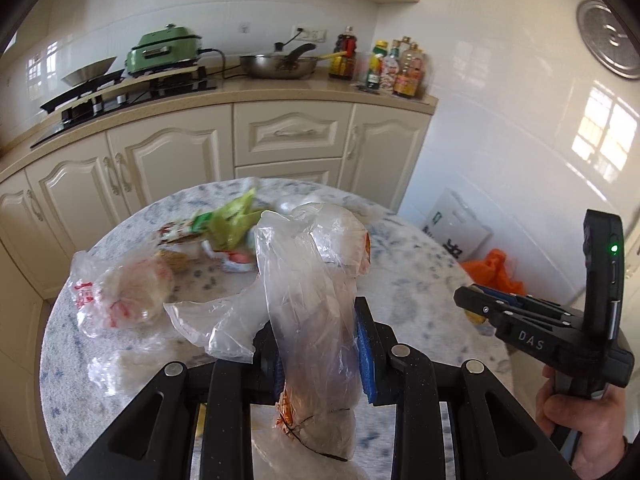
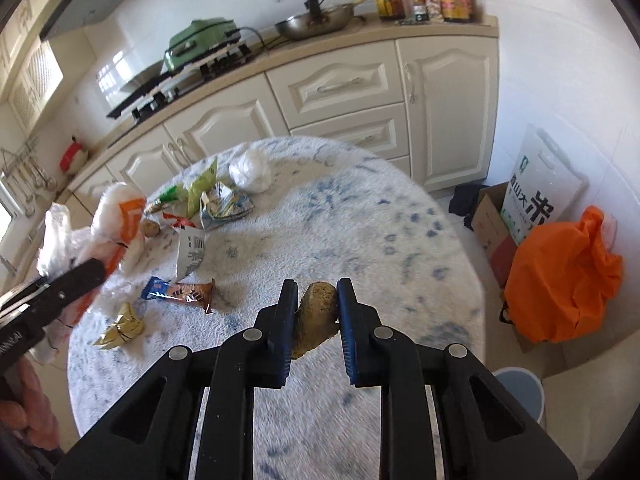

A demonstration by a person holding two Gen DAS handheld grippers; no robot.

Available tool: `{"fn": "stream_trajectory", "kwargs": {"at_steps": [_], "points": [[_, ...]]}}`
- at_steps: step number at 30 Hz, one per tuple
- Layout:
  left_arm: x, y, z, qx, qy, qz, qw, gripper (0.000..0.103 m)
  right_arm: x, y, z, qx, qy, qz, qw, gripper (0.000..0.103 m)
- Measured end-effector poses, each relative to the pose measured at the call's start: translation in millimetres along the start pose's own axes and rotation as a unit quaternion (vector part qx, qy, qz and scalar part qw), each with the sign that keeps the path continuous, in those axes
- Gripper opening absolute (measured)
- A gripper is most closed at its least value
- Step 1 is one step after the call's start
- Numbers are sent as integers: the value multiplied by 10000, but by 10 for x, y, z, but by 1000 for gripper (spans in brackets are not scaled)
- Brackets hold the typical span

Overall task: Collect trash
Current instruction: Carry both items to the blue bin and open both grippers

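My left gripper [image 1: 318, 344] is shut on a clear plastic bag [image 1: 316, 280] with orange print and holds it above the round table [image 1: 420, 300]. The bag also shows in the right wrist view [image 2: 120, 224], with the left gripper [image 2: 86, 276] at the left edge. My right gripper [image 2: 316, 300] is shut on a brown lump of food scrap [image 2: 316, 312] above the table [image 2: 360, 220]. It shows in the left wrist view [image 1: 474, 300] at the right. Loose trash lies on the table: green wrappers [image 2: 204, 188], a crumpled white bag [image 2: 250, 172], a brown snack wrapper [image 2: 180, 292], a gold wrapper [image 2: 122, 330].
An orange bag [image 2: 560, 276] sits on the floor right of the table, beside a cardboard box [image 2: 494, 228] and a white rice sack [image 2: 540, 184]. A blue-grey bin [image 2: 522, 392] stands at the lower right. Cabinets and a counter [image 2: 320, 48] with pans and bottles are behind.
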State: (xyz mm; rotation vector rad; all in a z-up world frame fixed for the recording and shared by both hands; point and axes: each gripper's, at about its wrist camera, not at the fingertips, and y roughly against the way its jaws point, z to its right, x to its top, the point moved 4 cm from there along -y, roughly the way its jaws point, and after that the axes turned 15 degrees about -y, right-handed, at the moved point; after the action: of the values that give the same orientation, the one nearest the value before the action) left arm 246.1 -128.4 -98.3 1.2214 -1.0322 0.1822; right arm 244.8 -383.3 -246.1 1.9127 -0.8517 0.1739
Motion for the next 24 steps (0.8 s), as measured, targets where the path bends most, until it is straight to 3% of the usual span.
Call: {"fn": "stream_trajectory", "kwargs": {"at_steps": [11, 18, 24], "points": [[419, 111, 909, -1055, -461, 332, 9928, 25, 217, 1078, 876, -306, -741, 839, 9932, 20], [645, -120, 1962, -1902, -1123, 146, 9752, 25, 127, 1626, 1817, -939, -1415, 1176, 9784, 20], [626, -529, 2799, -2421, -1665, -337, 9553, 25, -95, 1666, 2605, -1376, -2010, 997, 9647, 20]]}}
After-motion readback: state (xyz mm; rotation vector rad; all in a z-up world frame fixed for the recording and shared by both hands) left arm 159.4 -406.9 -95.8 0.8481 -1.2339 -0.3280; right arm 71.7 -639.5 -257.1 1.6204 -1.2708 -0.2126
